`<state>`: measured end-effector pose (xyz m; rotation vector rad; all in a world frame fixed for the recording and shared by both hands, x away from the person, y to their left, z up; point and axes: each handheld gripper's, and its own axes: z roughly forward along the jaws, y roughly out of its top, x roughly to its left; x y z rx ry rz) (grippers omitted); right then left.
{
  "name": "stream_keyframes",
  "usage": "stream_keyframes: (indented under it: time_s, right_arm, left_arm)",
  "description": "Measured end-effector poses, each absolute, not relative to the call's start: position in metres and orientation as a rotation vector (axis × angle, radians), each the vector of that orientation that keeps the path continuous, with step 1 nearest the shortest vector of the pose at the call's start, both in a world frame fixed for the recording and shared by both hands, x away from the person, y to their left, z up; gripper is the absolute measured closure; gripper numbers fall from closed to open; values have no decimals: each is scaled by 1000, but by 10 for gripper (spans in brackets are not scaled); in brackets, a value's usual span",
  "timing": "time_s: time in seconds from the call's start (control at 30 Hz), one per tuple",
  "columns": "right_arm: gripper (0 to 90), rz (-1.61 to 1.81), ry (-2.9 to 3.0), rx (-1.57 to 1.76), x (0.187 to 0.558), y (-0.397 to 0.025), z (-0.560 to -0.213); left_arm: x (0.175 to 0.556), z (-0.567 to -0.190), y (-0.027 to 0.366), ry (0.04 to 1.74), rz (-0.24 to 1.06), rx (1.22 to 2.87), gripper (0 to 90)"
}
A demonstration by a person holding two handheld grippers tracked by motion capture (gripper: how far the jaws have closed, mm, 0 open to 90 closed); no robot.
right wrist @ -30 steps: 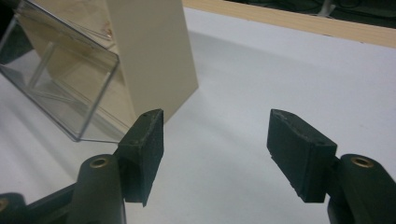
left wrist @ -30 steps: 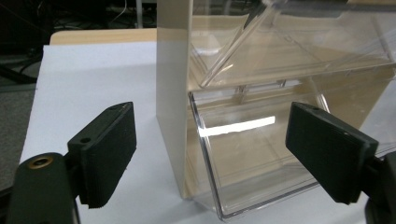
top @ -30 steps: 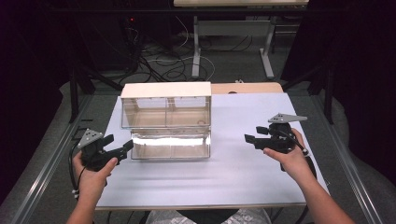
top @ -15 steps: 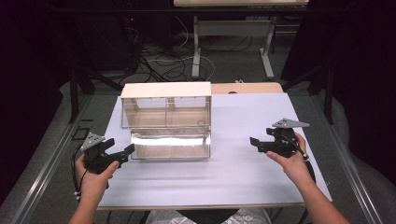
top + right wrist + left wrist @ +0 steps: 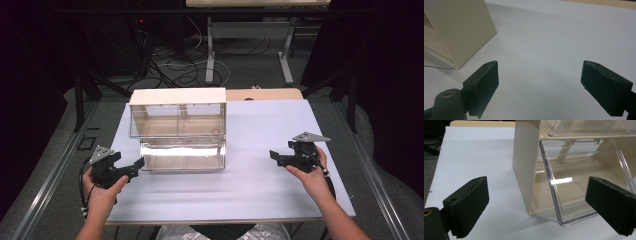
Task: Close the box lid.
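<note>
Lab, dark curtains (image 5: 385, 75), floor cables (image 5: 175, 70)

Your bin unit (image 5: 177, 97) has a cream matt shell, smooth. Its drawers (image 5: 584, 182) are clear glossy plastic, glare streak on the lower one. Table top (image 5: 280, 130) is white, matt, paper-like; bare pale wood shows at its 12 o'clock edge. Your left gripper (image 5: 541, 207) pads are black, matt, finely ribbed; right gripper (image 5: 544, 85) pads look the same.

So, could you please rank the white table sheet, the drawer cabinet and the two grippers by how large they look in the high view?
1. White table sheet.
2. Drawer cabinet.
3. Left gripper and right gripper: they look about alike, so I would not rank one over the other.
</note>
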<state>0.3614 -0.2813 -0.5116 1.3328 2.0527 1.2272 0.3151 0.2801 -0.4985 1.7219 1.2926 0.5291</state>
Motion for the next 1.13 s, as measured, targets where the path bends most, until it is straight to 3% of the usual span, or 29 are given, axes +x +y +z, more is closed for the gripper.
stream_keyframes:
  time_s: [0.37, 1.13]
  right_arm:
    - [114, 1219, 2024, 1384, 364, -289, -529]
    - [72, 1197, 2005, 1410, 365, -291, -533]
  left_arm:
    - [314, -508, 278, 1277, 521, 1730, 30]
    - [315, -511, 276, 1282, 517, 1733, 20]
